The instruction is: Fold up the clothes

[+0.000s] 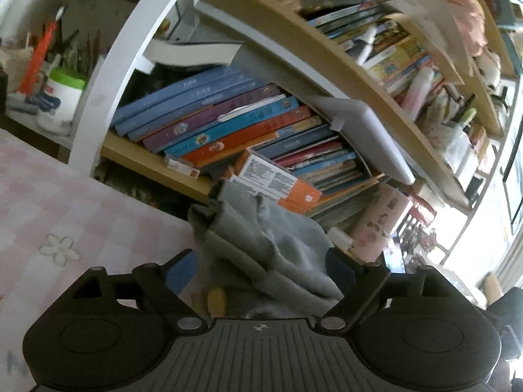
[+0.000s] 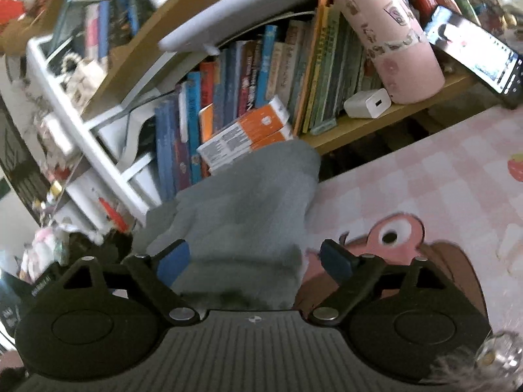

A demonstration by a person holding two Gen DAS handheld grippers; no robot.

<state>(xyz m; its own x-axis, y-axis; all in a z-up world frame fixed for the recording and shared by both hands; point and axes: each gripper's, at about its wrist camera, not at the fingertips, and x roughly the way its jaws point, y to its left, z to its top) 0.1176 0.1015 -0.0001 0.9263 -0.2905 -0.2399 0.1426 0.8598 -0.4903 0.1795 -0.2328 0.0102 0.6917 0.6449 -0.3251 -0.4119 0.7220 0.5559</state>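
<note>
A grey knit garment lies bunched on the pink checked tablecloth, its ribbed edges turned up toward the shelf. My left gripper stands open, its blue pads wide apart with the grey cloth lying loose between them. In the right wrist view the same grey garment forms a rounded heap at the table's far edge. My right gripper is open too; the cloth sits between its fingers but the pads do not press on it.
A bookshelf packed with leaning books stands right behind the table. An orange and white box, a white charger, a pink patterned cylinder and a phone sit on the shelf board. A white cup holds pens at far left.
</note>
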